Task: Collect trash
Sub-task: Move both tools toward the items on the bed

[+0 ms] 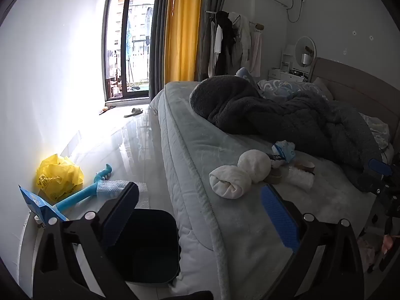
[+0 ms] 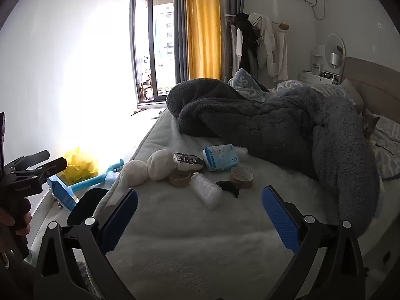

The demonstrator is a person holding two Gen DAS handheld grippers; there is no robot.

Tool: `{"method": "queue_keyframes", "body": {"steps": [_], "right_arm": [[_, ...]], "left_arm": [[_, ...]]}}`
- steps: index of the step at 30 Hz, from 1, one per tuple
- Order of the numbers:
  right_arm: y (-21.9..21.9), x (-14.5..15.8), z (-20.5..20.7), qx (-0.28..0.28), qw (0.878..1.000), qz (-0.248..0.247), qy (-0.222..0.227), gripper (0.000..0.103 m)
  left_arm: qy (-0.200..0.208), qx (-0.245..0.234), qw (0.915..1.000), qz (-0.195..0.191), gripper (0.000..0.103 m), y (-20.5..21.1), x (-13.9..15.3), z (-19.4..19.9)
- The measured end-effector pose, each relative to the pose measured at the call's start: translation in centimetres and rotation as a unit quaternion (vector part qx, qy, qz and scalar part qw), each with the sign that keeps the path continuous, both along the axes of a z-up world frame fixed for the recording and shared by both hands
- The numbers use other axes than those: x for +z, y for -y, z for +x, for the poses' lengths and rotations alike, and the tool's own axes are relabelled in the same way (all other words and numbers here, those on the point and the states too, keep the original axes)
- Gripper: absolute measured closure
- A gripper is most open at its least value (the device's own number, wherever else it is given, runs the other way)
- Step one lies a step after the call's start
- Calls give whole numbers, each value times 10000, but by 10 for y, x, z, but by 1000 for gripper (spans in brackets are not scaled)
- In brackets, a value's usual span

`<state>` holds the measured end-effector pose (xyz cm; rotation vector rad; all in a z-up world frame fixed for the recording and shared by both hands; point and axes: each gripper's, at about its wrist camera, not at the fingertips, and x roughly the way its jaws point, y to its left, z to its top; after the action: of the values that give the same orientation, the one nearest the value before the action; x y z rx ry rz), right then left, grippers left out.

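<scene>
Bedside floor: dark bin (image 1: pixel 147 245), contents unseen

Home bedroom: bed (image 2: pixel 200 237), hung clothes (image 2: pixel 260 45)

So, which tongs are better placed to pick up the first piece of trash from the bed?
Probably the right tongs: open, with the bubble wrap just ahead of them. The left tongs straddle the bed edge above the bin.

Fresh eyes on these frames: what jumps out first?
The yellow curtain beside the bright balcony door, then the dark grey blanket heaped across the bed. In front of it lies a cluster of litter, including a blue-white packet and tape rolls.
</scene>
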<state>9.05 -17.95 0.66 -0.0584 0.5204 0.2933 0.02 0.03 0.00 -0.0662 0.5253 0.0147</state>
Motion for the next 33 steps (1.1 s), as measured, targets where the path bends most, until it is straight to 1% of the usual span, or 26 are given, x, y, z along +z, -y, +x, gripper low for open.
{"method": "queue_keyframes", "body": {"steps": [8, 9, 16, 33], "right_arm": [[-1, 0, 0, 26, 9999, -111, -7, 3], [4, 1, -5, -10, 10000, 7, 21, 3], [6, -2, -4, 2, 10000, 14, 34, 3], [-5, 1, 0, 33, 10000, -61, -12, 3]], "left_arm": [[26, 5, 10000, 22, 3, -1, 0, -1], [10, 6, 10000, 36, 3, 0, 0, 0], [20, -2, 10000, 6, 3, -1, 0, -2], [51, -13, 10000, 64, 3, 6, 0, -2]]}}
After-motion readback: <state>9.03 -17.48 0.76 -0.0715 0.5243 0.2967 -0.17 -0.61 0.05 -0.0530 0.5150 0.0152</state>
